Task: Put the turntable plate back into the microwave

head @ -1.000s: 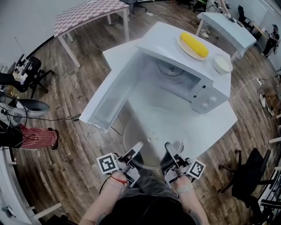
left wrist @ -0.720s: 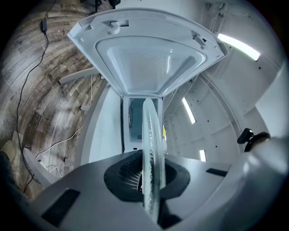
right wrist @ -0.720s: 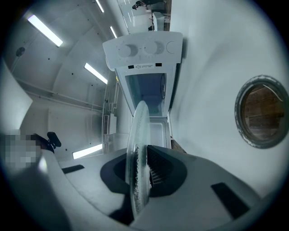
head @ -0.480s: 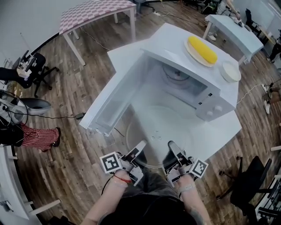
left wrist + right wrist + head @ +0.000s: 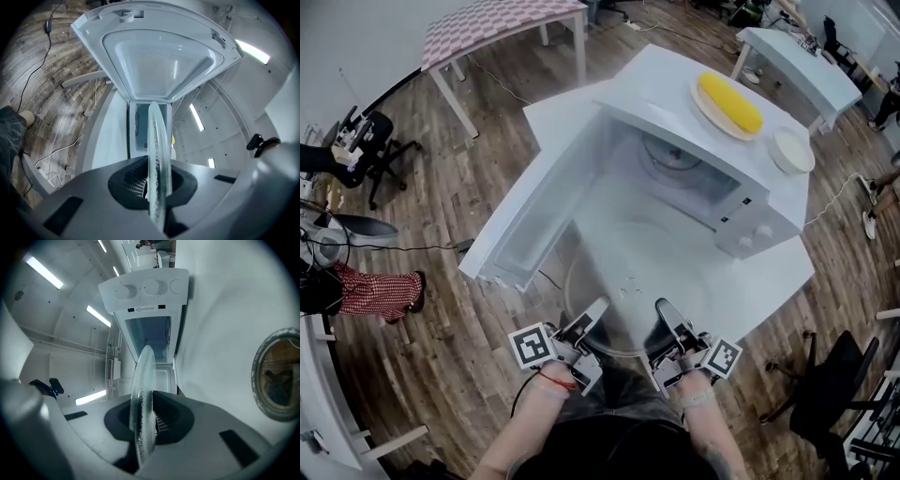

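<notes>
Head view: the glass plate (image 5: 628, 281) is held flat over the near edge of the white surface (image 5: 764, 277), just in front of the open microwave (image 5: 656, 89). The left tool (image 5: 592, 317) and right tool (image 5: 666, 314) are each clamped on its near rim.

Left gripper view: the rim sits pinched between the jaws, with the door (image 5: 164, 56) swung wide ahead.

Right gripper view: the same pinch, with the cavity straight ahead.

Because it is gripped only at the near edge, the far rim could sag, strike the cavity's sill, or slip free.
</notes>
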A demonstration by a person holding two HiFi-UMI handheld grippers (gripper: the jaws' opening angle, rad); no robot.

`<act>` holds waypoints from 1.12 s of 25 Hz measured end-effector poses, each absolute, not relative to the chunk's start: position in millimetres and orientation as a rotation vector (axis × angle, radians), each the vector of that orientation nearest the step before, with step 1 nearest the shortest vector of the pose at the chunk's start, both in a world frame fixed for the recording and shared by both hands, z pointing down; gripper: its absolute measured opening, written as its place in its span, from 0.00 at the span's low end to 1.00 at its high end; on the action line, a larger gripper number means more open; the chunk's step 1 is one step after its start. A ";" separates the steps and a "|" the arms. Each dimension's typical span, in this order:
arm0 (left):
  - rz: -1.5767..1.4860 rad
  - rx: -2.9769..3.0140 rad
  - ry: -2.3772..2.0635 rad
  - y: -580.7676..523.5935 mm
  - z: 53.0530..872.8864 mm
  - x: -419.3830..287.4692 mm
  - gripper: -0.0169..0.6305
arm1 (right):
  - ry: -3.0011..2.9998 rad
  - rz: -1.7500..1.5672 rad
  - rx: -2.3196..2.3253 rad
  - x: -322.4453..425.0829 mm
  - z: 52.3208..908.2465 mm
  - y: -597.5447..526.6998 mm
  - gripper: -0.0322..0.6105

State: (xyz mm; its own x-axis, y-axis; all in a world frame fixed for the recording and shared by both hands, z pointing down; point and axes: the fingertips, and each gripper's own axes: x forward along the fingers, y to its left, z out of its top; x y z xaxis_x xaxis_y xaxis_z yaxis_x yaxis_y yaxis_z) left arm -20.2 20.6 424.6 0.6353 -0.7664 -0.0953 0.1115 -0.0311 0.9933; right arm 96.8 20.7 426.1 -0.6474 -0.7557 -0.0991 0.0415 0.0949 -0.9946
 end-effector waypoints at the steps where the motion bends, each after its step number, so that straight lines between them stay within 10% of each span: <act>1: -0.769 1.436 -0.585 19.3 425.6 -18.9 0.07 | 1.742 -1.619 -0.710 97.9 426.9 20.0 0.11; 28: -0.708 1.431 -0.515 -55.9 452.4 0.8 0.07 | 1.653 -1.558 -0.826 118.8 453.2 -43.8 0.11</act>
